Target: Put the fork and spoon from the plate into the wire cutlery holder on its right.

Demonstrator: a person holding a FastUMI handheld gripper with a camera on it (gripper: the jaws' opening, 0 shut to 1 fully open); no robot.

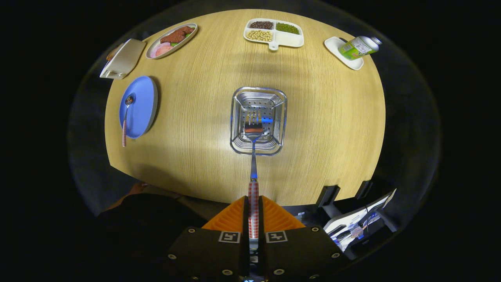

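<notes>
Tongs (253, 211) closed tight on the fork (253, 156) – both fingers pinch the checked handle near its end, so the metal shaft and tines stick out straight ahead, leaving the head free to go in first. Fork head sits over the wire cutlery holder (258, 120), tines pointing into its mouth; can't tell whether it's touching the perforated bottom or hanging above it. Holder stands mid-surface (321, 117), mouth facing the camera, so the approach looks lined up for a drop-in. Spoon (126, 117) not done yet – lies on the blue plate (143, 98), well apart to the holder's left, bowl on the plate and checked handle overhanging the rim, which should give the tongs something to pinch. Beyond: a divided tray of beans (287, 38), an oval dish of food (172, 39), a green bottle (358, 47) lying on a small white tray. Bottle label too small to read; square markers on the tongs body, no legible text
</notes>
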